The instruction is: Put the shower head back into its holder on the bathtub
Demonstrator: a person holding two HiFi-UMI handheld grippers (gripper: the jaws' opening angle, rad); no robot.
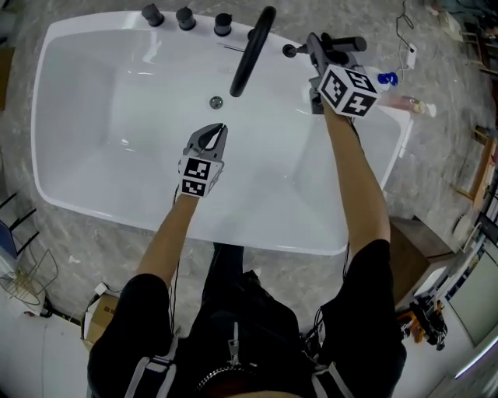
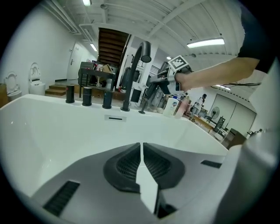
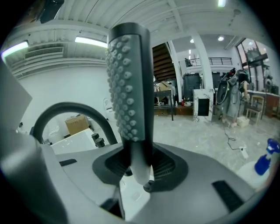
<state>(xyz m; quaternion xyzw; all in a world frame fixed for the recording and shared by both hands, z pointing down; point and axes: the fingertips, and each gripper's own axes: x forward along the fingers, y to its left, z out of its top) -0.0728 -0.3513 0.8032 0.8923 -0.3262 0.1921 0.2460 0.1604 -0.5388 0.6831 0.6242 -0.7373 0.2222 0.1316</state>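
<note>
The black stick-shaped shower head point(image 1: 343, 43) stands upright between the jaws of my right gripper point(image 1: 316, 45), which is shut on it above the far right rim of the white bathtub point(image 1: 257, 233). In the right gripper view its nozzle face point(image 3: 124, 87) turns left, and my right gripper point(image 3: 138, 169) clamps its lower end. A small black holder fitting point(image 1: 289, 51) sits on the rim just left of that gripper, beside the curved black spout point(image 1: 253, 50). My left gripper point(image 1: 217, 132) hangs shut and empty over the tub's middle, its jaws point(image 2: 141, 151) pressed together.
Three black knobs point(image 1: 185, 17) line the far rim left of the spout. The drain point(image 1: 216, 102) lies in the tub floor ahead of my left gripper. A blue-capped spray bottle point(image 1: 387, 78) and a pink bottle point(image 1: 408, 103) stand on the right rim. A wooden box point(image 1: 412, 256) sits on the floor at right.
</note>
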